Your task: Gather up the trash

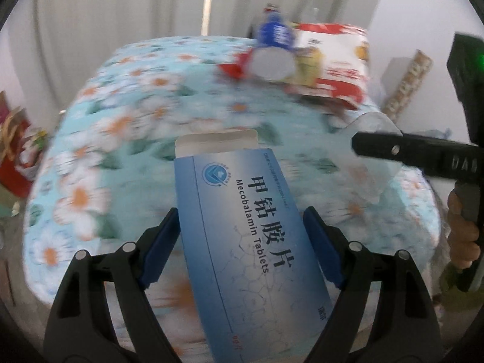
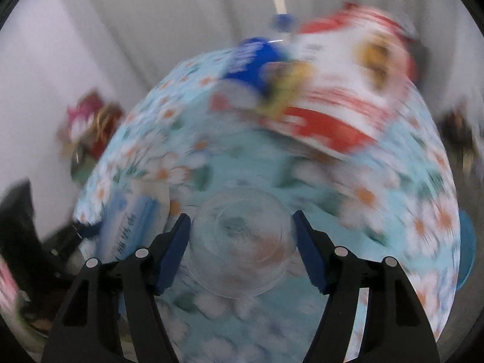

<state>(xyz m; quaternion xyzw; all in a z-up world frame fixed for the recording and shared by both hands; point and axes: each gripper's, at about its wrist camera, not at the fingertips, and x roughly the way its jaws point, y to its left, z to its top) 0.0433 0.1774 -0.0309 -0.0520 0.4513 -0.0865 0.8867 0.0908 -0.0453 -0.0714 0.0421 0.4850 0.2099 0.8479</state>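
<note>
My left gripper (image 1: 240,230) is shut on a blue Mecobalamin tablet box (image 1: 242,227), end flap open, held above the flowered tablecloth (image 1: 121,127). My right gripper (image 2: 242,236) is shut on a clear plastic cup (image 2: 242,242), seen bottom-on between the blue pads. The right gripper and cup (image 1: 375,157) show at the right of the left wrist view. The tablet box (image 2: 133,220) shows blurred at the left of the right wrist view. At the table's far end lie a red-and-white snack bag (image 1: 335,60) and a blue-labelled bottle (image 1: 273,48), which also show in the right wrist view, the bag (image 2: 341,90) beside the bottle (image 2: 251,63).
A round table with a light-blue flowered cloth (image 2: 393,211) fills both views. Red and colourful items (image 1: 15,157) sit beyond its left edge. A patterned roll (image 1: 408,84) leans off the right side. Grey curtains hang behind.
</note>
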